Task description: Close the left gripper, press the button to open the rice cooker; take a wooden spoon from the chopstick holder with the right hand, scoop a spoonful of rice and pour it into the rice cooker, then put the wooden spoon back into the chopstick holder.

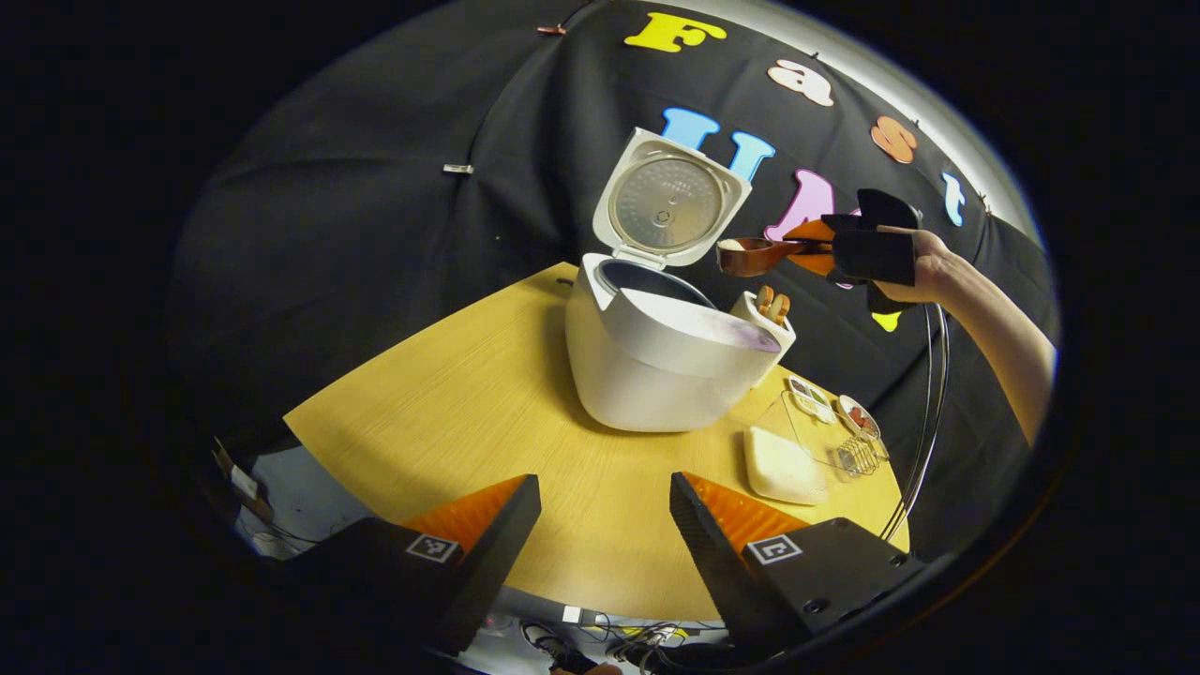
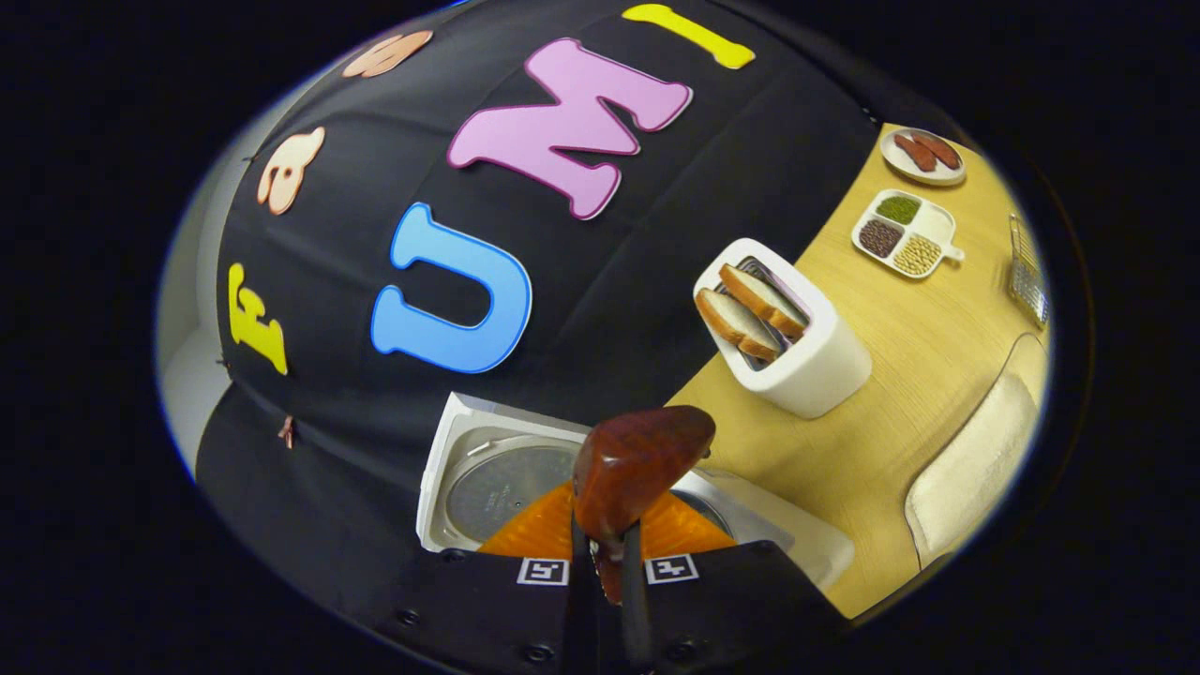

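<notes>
Your left gripper (image 1: 605, 525) sits low over the near edge of the wooden table (image 1: 450, 412), its 2 fingers spread wide with bare tabletop between them, gripping nothing. Ahead of it the white rice cooker (image 1: 656, 366) stands open, its lid (image 1: 667, 202) tipped up and back so the round inner plate faces you. In the left gripper view your right gripper (image 1: 825, 246), held in your hand (image 1: 923, 272), is up in the air to the right of the lid, clamped on the handle of the wooden spoon (image 1: 755, 255); the bowl of the spoon carries a small heap of white rice and hangs just above and to the right of the cooker's opening. In the right gripper view the 2 fingers press together on the spoon's handle, and the dark red-brown bowl rises in front of the cooker's lid. Just behind the cooker stands a white holder (image 2: 797, 347) with 2 slices of bread (image 2: 750, 309) in it. Farther along the table lie a divided dish of beans (image 2: 902, 232), a small plate of sausages (image 2: 923, 155), a wire basket (image 2: 1027, 272) and a cream-coloured rectangular container (image 1: 783, 464).
</notes>
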`<act>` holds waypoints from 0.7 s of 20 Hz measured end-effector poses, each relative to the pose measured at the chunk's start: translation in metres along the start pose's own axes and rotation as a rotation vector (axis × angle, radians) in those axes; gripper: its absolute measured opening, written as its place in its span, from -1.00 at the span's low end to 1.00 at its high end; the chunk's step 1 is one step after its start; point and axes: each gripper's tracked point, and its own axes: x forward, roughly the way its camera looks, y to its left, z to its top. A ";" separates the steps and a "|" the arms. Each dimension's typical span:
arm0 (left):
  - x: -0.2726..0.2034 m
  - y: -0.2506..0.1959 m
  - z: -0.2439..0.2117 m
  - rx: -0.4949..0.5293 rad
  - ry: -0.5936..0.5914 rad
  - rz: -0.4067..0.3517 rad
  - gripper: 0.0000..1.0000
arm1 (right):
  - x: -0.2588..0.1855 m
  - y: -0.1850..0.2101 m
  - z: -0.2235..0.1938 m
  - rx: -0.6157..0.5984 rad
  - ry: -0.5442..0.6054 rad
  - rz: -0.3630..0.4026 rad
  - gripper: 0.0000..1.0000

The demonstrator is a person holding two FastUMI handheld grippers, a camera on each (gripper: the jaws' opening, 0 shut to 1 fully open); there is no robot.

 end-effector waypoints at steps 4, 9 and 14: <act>0.000 0.010 0.006 -0.054 -0.001 0.022 0.92 | 0.025 0.014 -0.010 -0.202 -0.038 0.001 -0.71; 0.005 0.028 0.019 -0.007 -0.023 0.067 0.92 | 0.044 0.012 -0.031 -0.429 -0.062 -0.001 -0.71; 0.010 0.033 0.020 -0.023 -0.017 0.075 0.92 | 0.061 0.011 -0.052 -0.597 -0.059 0.008 -0.71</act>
